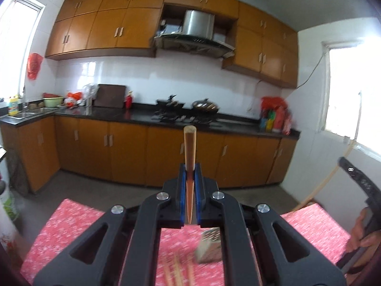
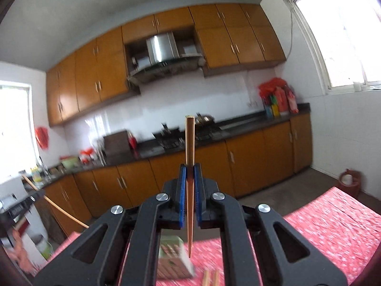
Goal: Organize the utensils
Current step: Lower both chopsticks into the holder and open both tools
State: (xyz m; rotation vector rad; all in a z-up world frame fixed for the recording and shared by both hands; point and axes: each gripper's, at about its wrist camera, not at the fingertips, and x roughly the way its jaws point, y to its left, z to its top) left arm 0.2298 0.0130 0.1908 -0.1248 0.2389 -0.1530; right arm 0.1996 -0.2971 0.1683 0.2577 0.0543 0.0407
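My left gripper (image 1: pixel 190 168) is shut on a wooden chopstick (image 1: pixel 189 147) that stands upright between its blue pads, thick end up, high above the red tablecloth (image 1: pixel 71 221). My right gripper (image 2: pixel 190 166) is likewise shut on a second upright chopstick (image 2: pixel 189 140), thin tip hanging down. Below, a perforated utensil holder (image 1: pixel 209 245) lies on the cloth, blurred, and shows as a box-like holder (image 2: pixel 175 259) in the right wrist view. Several loose chopsticks (image 1: pixel 177 271) lie near the front edge, and two loose chopstick ends (image 2: pixel 210 278) show there too.
The other gripper (image 1: pixel 362 183) and a hand (image 1: pixel 362 233) show at the right edge of the left wrist view. Beyond the table stand orange cabinets (image 1: pixel 142 155), a dark counter (image 1: pixel 142 114) with pans, a range hood (image 1: pixel 195 33), and a red bin (image 2: pixel 350 181) on the floor.
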